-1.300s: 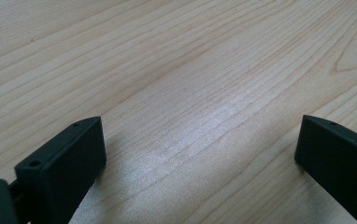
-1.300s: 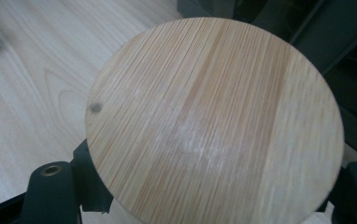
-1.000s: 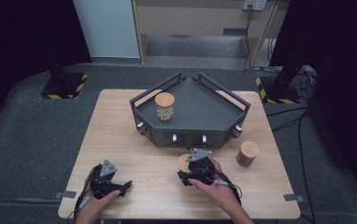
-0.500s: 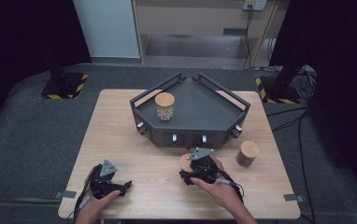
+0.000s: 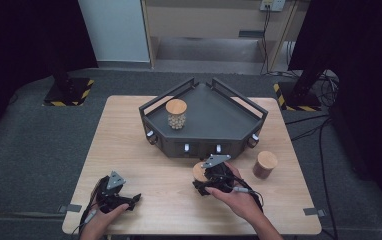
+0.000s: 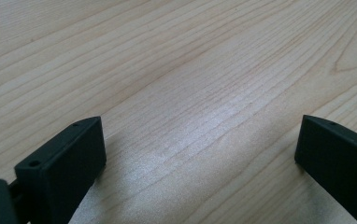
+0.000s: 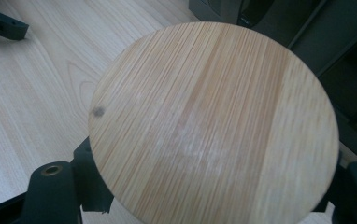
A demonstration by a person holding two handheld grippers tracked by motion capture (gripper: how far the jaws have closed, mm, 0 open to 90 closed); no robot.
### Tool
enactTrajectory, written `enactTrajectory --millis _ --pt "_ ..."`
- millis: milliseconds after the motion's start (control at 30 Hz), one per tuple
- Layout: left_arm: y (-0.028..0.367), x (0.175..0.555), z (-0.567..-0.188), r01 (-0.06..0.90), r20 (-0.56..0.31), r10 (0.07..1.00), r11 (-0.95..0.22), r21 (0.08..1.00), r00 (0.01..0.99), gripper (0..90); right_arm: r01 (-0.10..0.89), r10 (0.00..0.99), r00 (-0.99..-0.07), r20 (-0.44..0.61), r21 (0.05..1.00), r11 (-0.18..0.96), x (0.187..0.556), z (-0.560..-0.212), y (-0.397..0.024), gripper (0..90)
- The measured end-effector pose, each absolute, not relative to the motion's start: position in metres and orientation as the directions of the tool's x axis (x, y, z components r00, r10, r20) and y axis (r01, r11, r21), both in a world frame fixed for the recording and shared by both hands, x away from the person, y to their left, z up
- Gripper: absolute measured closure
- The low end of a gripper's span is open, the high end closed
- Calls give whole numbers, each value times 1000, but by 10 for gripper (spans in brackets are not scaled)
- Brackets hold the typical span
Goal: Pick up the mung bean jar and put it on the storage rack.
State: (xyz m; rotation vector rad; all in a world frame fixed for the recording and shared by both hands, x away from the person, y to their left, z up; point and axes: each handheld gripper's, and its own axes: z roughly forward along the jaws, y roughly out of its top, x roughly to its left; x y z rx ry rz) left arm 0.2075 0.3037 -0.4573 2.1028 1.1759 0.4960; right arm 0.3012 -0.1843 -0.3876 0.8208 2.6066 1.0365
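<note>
The right tool (image 5: pixel 210 181) is clamped on a jar with a round, flat wooden lid (image 7: pixel 214 126), striped with fine grain, held low over the pale wooden surface (image 5: pixel 129 145) just in front of the dark, angular tray (image 5: pixel 214 117). The left tool (image 5: pixel 129 201) rests near the surface's front edge with its two black, blocky jaws wide apart and only smooth wood grain between them. A second jar (image 5: pixel 176 114) full of small pale balls stands inside the tray, and a brown wooden cylinder (image 5: pixel 264 165) stands on the surface, right of the held jar.
</note>
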Motion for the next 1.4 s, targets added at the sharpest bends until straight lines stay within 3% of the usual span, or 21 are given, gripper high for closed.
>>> enactTrajectory --millis 1400 --pt "304 208 -457 599 5 853 -371 710 522 4 345 518 -854 -53 687 640 321 -328 -189 255"
